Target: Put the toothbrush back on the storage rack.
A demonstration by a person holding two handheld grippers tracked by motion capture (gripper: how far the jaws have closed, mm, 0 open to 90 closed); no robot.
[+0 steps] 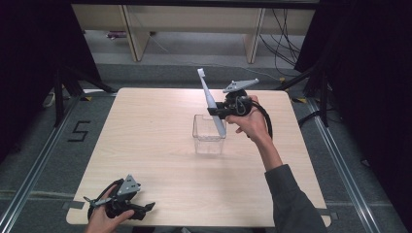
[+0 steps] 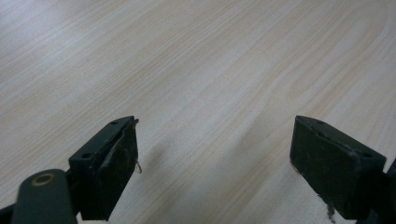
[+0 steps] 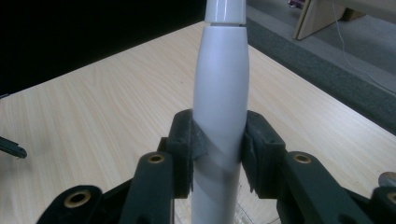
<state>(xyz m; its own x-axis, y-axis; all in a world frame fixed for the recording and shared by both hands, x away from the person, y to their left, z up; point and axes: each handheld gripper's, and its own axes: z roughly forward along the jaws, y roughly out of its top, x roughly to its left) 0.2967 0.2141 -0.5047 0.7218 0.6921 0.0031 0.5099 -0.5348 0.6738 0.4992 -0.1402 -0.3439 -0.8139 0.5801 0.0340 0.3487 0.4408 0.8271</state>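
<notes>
Right gripper view: smooth white plastic toothbrush [image 3: 219, 93] between jaws.

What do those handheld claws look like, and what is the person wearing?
Both the left claw and right claw are black, each topped by a grey three-cornered plate, with blocky black jaws on brass-coloured pivots. A black cable loops from the right one. The right forearm wears a dark grey sleeve.

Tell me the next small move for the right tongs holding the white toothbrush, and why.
Probably lower it a little further into the clear container. The right tongs are clamped on the white electric toothbrush, which leans with its lower end at the container's rim, head pointing up. The left tongs rest open near the table's front edge.
</notes>
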